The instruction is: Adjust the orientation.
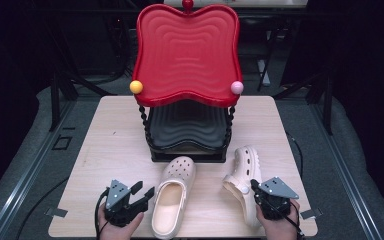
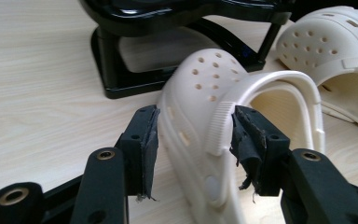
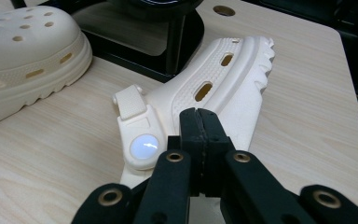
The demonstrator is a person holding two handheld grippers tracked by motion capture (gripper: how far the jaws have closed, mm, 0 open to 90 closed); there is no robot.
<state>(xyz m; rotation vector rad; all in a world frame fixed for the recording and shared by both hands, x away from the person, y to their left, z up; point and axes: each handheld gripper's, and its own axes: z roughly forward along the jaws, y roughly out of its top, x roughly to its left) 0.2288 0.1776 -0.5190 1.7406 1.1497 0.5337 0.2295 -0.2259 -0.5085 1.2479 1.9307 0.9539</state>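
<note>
Two cream clogs lie on the wooden table (image 1: 110,145) in front of a rack. The left clog (image 1: 172,192) (image 2: 200,79) stands upright, toe toward the rack. My left gripper (image 1: 146,189) (image 2: 193,135) is open, its jaws straddling this clog's side wall and strap; the right pad (image 2: 247,140) touches the ribbed strap. The right clog (image 1: 245,165) (image 3: 219,84) lies on its side, sole facing right. My right gripper (image 1: 254,184) (image 3: 200,114) is shut, with its tips resting against that clog's heel end and nothing visible between the pads.
A two-tier rack stands mid-table: a red wavy tray (image 1: 187,50) on top and a black tray (image 1: 187,125) below, on beaded black posts. Dark floor and metal rails surround the table. Bare wood lies to the left and right of the rack.
</note>
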